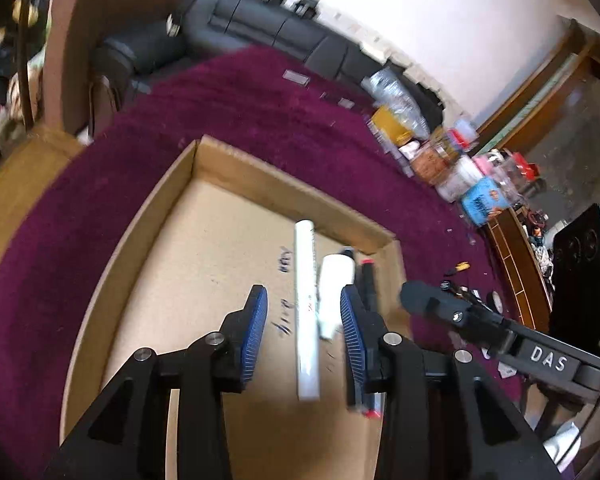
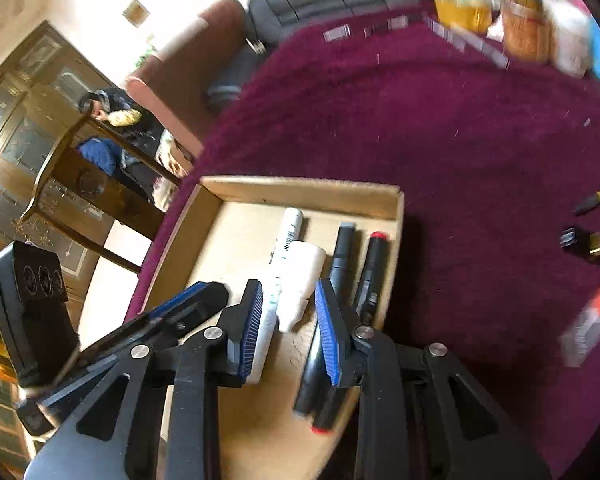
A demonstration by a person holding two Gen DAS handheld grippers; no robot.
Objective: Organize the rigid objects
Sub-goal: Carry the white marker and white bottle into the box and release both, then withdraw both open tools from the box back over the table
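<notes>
A shallow cardboard tray (image 1: 148, 216) (image 2: 300, 188) lies on a purple rug. In it lie a long white tube (image 1: 306, 312) (image 2: 288, 228), a short white bottle (image 1: 334, 284) (image 2: 300, 284), a black marker (image 2: 342, 252) and a black marker with red ends (image 1: 370, 284) (image 2: 374, 264), side by side. My left gripper (image 1: 304, 320) is open and empty above the white tube and bottle. My right gripper (image 2: 288, 312) is open and empty over the white bottle. The right gripper's arm (image 1: 480, 320) shows in the left wrist view.
Jars, boxes and a plastic bottle (image 1: 440, 148) (image 2: 520, 20) crowd the rug's far edge. Small dark items (image 2: 592, 240) (image 1: 460, 280) lie on the rug right of the tray. A black sofa (image 1: 260, 20) stands behind. A wooden chair (image 2: 92, 184) stands left.
</notes>
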